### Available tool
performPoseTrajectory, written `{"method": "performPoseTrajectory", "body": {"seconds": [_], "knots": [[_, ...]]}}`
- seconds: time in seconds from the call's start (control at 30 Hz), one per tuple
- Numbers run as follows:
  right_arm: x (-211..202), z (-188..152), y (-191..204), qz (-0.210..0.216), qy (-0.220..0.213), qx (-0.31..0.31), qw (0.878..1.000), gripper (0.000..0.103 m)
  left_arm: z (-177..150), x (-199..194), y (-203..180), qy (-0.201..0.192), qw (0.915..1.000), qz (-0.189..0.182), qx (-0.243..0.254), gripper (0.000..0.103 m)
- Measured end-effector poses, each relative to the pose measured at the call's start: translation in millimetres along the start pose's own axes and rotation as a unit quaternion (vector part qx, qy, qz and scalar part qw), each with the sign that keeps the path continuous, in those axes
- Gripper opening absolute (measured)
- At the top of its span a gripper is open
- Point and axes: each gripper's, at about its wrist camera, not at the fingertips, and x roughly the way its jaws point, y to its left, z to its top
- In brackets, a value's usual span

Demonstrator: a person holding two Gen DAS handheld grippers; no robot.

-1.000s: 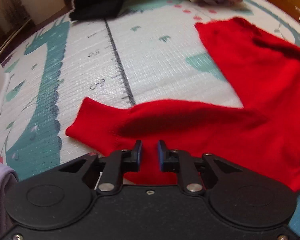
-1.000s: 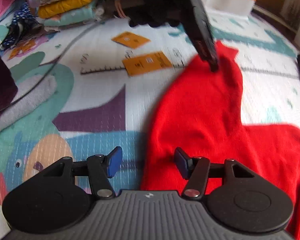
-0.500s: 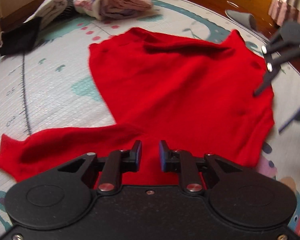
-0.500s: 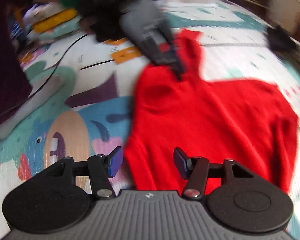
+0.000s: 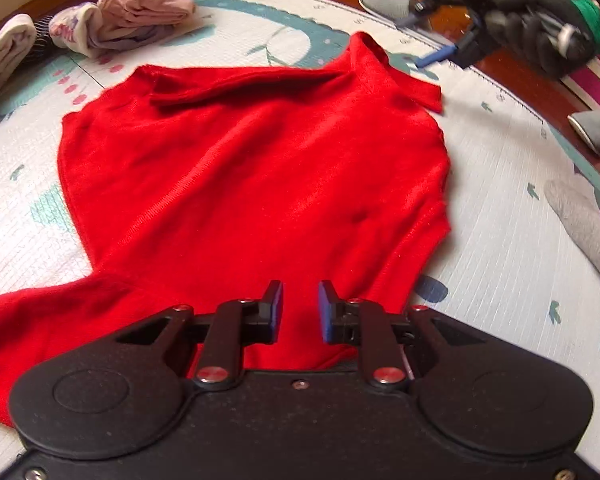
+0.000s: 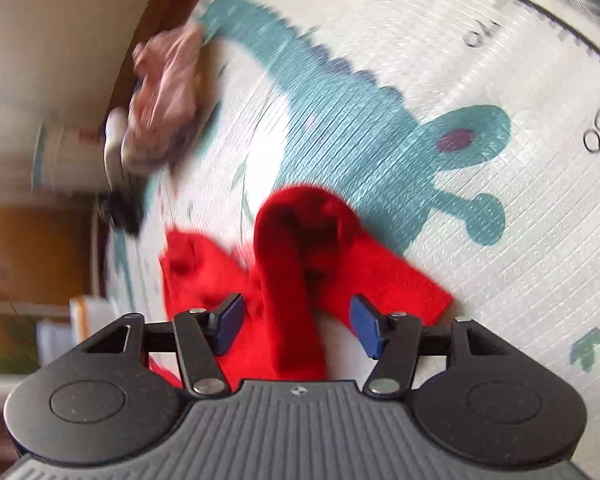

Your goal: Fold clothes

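Note:
A red sweater [image 5: 252, 184] lies spread on the play mat [image 5: 500, 240], one sleeve folded across its far edge and the other trailing to the lower left. My left gripper [image 5: 299, 312] hovers over its near edge, jaws slightly apart and holding nothing. My right gripper [image 6: 296, 326] is open above the red collar [image 6: 300, 248], which rises as a fold between the fingers without being pinched. The right gripper also shows in the left wrist view [image 5: 452, 46], at the sweater's far right corner.
A pile of pink and white clothes [image 5: 132, 12] lies at the mat's far left and shows blurred in the right wrist view [image 6: 164, 92]. Grey slippers [image 5: 592, 132] and a socked foot [image 5: 580, 216] sit at the right. Wooden floor borders the mat.
Both grippers have swung across the sweater. The left view now faces its body instead of the sleeve. The right gripper has moved to the collar and turned sideways. Neither has closed.

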Motion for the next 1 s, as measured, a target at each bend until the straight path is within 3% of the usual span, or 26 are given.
{"method": "performPoseTrajectory", "body": {"seconds": [0.1,0.2,0.27,0.4,0.53,0.67,0.73,0.8,0.83,1.0], "knots": [[10,21,-7,0.015,-0.005,0.063,0.998,0.065,-2,6,1,0.011,0.9999,0.004,-0.001,0.016],[24,35,-10,-0.008,-0.01,0.09,0.996,0.064,-6,10,2,0.019,0.9998,0.007,-0.005,0.016],[26,40,-2,-0.045,-0.025,0.052,0.997,0.063,-8,11,3,0.02,0.9998,0.006,-0.006,0.016],[25,24,6,-0.091,0.004,-0.086,0.992,0.063,-11,11,7,0.017,0.9996,0.0,-0.024,0.016],[25,8,13,-0.136,0.032,-0.222,0.965,0.063,-12,11,9,0.015,0.9995,-0.003,-0.028,0.016],[23,-6,20,-0.175,0.057,-0.344,0.921,0.06,-11,11,9,0.015,0.9995,-0.003,-0.029,0.016],[18,-7,23,-0.18,0.05,-0.354,0.916,0.055,-11,12,9,0.015,0.9995,-0.002,-0.028,0.017],[13,-7,26,-0.186,0.043,-0.363,0.912,0.017,-11,12,9,0.015,0.9995,-0.001,-0.027,0.017],[11,-7,28,-0.189,0.04,-0.368,0.91,0.011,-11,12,9,0.015,0.9995,-0.001,-0.027,0.017],[-2,-8,35,-0.202,0.022,-0.392,0.897,0.009,-12,12,11,0.014,0.9995,-0.004,-0.028,0.017]]}}
